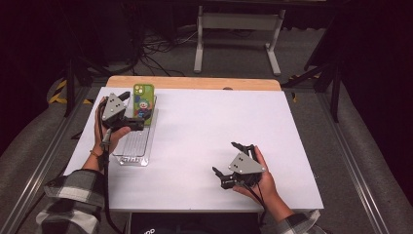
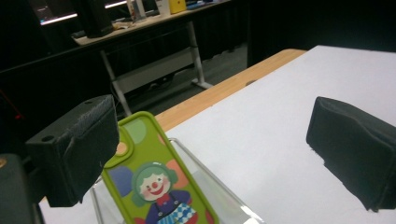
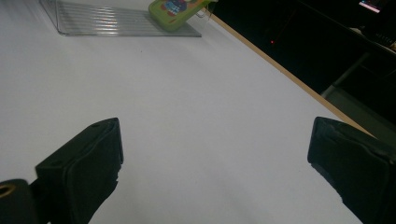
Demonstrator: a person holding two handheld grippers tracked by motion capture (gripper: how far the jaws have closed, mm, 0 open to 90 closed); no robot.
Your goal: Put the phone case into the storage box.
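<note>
A green phone point(image 1: 143, 100) with a clown picture on its case leans tilted at the far end of a clear ribbed tray point(image 1: 132, 146) on the left of the white table. My left gripper point(image 1: 132, 111) is open right at the phone. In the left gripper view the phone point(image 2: 154, 182) lies just beside the left finger point(image 2: 74, 149), while the right finger point(image 2: 355, 149) stands far off it over the tray's clear rim point(image 2: 224, 196). My right gripper point(image 1: 228, 159) is open with nothing between its fingers, low over bare table at the front right. Its view shows the phone point(image 3: 177, 11) and tray point(image 3: 107, 21) far away.
The white table point(image 1: 204, 126) has a wooden strip point(image 1: 195, 83) along its far edge. Beyond it stand a white desk frame point(image 1: 238, 29) and floor cables point(image 1: 156, 48). Metal rails point(image 1: 44, 165) run along both sides of the table.
</note>
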